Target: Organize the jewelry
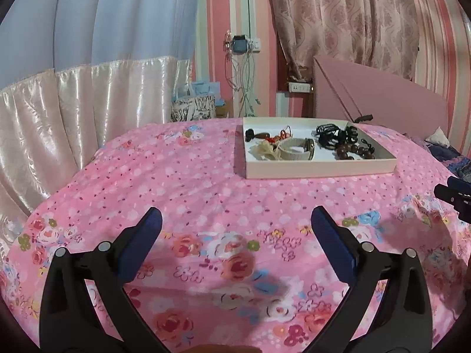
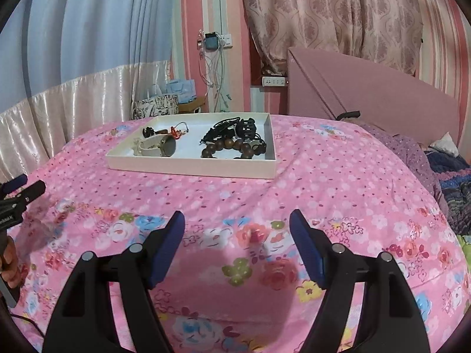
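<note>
Blue pads line the black fingers of both tools. The left gripper (image 1: pixel 235 220) stands spread as wide as it goes, with nothing between its pads, only the flowered sheet beneath. The right gripper (image 2: pixel 237 223) is parted a little less widely and is likewise empty; in the left wrist view only its tip shows, cut off at the right edge. In the right wrist view the left tool appears at the left edge with part of the hand (image 2: pixel 10 260) that carries it, mostly cropped away.

Both tools hover low over one pink floral bedsheet (image 1: pixel 188 188), well short of the jewelry. That sits in one shallow white tray (image 1: pixel 321 169) lying flat on the sheet farther ahead. Inside, on the left half, lies one watch with a pale strap (image 1: pixel 297 148), one cream fabric flower piece (image 1: pixel 263 150) just beside it, and a small tangle of red and brown bits (image 1: pixel 276 136) whose count cannot be made out. On the right half rests one string of brown wooden beads (image 1: pixel 353 150), touching a heap of black hair ties and at least one black claw clip (image 1: pixel 335 135); the heap overlaps too much to count.

Beyond the bed stand one pink headboard (image 1: pixel 382 94), two curtains and a striped wall.
</note>
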Action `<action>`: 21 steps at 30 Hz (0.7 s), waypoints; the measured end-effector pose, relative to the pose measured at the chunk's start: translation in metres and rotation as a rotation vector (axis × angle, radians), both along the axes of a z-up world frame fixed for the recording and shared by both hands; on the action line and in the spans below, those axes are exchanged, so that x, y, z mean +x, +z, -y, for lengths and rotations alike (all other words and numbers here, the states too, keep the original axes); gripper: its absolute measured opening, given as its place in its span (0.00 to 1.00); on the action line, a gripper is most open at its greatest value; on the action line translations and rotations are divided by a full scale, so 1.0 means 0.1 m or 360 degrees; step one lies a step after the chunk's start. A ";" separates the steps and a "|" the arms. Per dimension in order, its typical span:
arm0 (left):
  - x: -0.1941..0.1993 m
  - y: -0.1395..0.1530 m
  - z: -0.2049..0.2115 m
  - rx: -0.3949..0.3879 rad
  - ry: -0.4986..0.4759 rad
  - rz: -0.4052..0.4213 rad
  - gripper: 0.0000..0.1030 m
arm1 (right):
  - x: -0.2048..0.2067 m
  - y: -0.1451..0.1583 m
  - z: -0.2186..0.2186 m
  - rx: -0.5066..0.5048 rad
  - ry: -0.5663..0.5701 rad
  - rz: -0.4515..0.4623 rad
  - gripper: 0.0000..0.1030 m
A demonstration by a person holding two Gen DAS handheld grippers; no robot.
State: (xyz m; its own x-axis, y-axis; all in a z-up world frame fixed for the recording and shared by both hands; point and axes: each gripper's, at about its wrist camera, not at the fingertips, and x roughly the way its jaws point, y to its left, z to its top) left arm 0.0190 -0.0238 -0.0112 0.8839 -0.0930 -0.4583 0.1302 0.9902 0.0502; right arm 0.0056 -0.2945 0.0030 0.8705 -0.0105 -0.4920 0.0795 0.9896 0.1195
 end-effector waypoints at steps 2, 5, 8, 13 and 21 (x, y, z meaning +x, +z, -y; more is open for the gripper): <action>0.02 0.03 0.04 0.0027 0.0002 0.0055 0.97 | 0.03 0.00 0.00 -0.0026 -0.0012 0.0005 0.72; 0.07 0.07 0.08 0.0043 0.0019 0.0129 0.97 | 0.07 0.02 0.02 -0.0048 -0.0038 0.0042 0.71; 0.13 0.04 0.11 0.0053 0.0029 0.0109 0.97 | 0.08 0.00 0.02 -0.0054 -0.0055 0.0046 0.72; 0.14 0.02 0.10 0.0066 0.0076 0.0096 0.97 | 0.03 0.02 0.00 -0.0093 -0.0093 0.0080 0.76; 0.17 0.00 0.05 0.0039 0.0103 0.0082 0.97 | 0.02 0.02 -0.01 -0.0095 -0.0081 0.0081 0.77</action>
State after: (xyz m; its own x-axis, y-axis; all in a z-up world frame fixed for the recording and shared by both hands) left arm 0.0356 -0.0292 -0.0108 0.9101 -0.0242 -0.4137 0.0627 0.9948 0.0797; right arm 0.0071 -0.2938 0.0053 0.8919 -0.0833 -0.4444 0.1250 0.9900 0.0653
